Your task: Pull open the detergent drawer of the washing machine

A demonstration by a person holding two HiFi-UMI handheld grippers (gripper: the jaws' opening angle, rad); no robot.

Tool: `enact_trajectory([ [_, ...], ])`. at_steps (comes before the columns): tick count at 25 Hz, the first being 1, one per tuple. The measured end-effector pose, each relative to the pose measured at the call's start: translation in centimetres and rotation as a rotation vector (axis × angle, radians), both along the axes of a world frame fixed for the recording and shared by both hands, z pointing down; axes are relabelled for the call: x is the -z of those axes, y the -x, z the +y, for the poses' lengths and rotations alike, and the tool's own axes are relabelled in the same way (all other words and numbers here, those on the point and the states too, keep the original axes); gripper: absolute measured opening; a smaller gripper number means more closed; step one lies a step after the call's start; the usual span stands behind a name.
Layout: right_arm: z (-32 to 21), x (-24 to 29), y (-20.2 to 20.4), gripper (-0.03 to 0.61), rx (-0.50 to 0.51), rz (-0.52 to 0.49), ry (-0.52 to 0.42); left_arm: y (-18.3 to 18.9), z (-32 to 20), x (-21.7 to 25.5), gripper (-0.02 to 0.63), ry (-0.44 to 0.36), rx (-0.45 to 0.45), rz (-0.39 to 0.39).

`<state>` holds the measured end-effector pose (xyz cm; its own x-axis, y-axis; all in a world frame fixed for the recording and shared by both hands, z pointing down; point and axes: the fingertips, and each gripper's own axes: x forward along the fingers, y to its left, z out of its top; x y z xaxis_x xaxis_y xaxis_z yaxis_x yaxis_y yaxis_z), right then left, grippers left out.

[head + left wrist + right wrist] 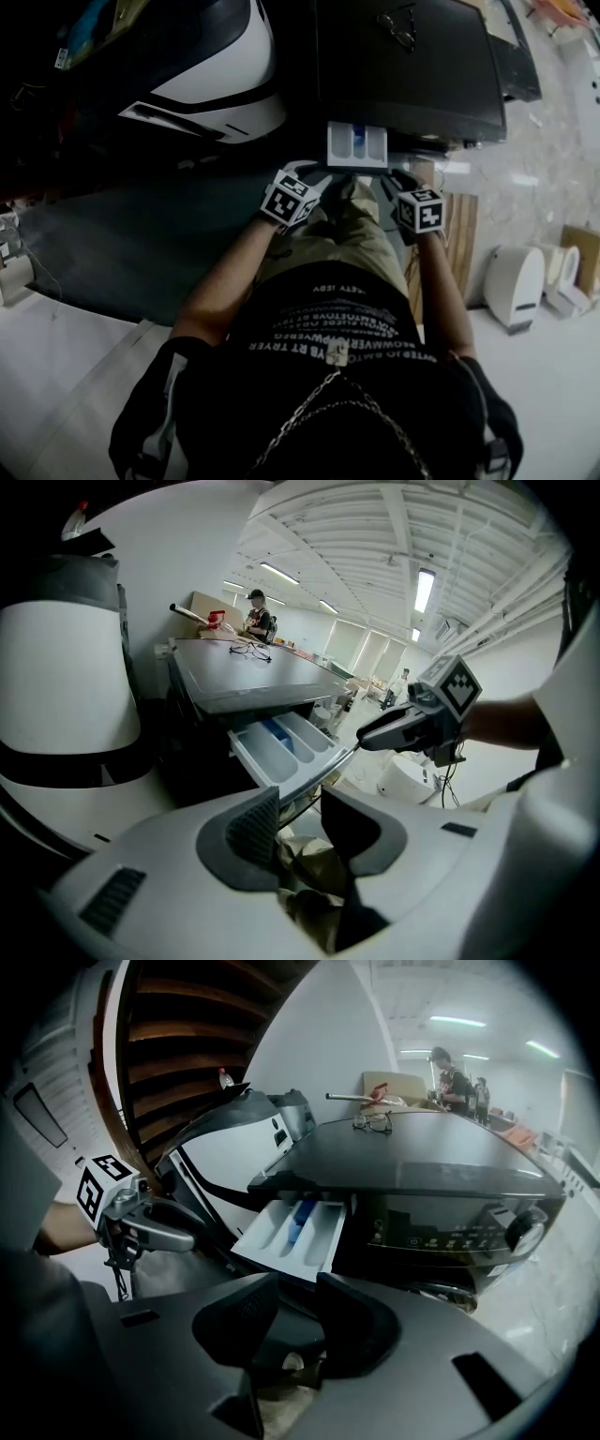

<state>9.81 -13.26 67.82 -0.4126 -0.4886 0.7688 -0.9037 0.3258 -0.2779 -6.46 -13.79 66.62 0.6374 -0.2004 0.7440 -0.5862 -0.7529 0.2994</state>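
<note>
The dark washing machine (412, 66) has its white detergent drawer (356, 145) pulled out at the front, with a blue insert showing inside. The drawer (281, 747) lies ahead of my left gripper (300, 822), whose jaws stand shut to a narrow slit with nothing between them. My right gripper (298, 1312) is likewise shut and empty, just short of the drawer (291, 1232). In the head view the left gripper (312, 176) and right gripper (398, 180) flank the drawer's front, and neither touches it.
A pair of glasses (398, 26) lies on the machine's top. A white-and-black appliance (216, 75) stands to the left, a wooden rack (187, 1054) behind it. A white round unit (514, 281) sits on the floor at right. People (450, 1072) stand far back.
</note>
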Motion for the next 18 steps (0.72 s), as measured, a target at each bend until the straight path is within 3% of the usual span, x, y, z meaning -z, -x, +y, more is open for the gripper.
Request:
enact_trajectory([
  [6,1.2,-0.4,-0.1,0.104,-0.001,0.008,0.02,-0.1,1.2,-0.1,0.123,0.006,-0.021,-0.013],
  [18,3.3,-0.4,-0.1,0.103,0.022,-0.018,0.037,-0.2,2.5,-0.3,0.123,0.003,0.025,-0.01],
])
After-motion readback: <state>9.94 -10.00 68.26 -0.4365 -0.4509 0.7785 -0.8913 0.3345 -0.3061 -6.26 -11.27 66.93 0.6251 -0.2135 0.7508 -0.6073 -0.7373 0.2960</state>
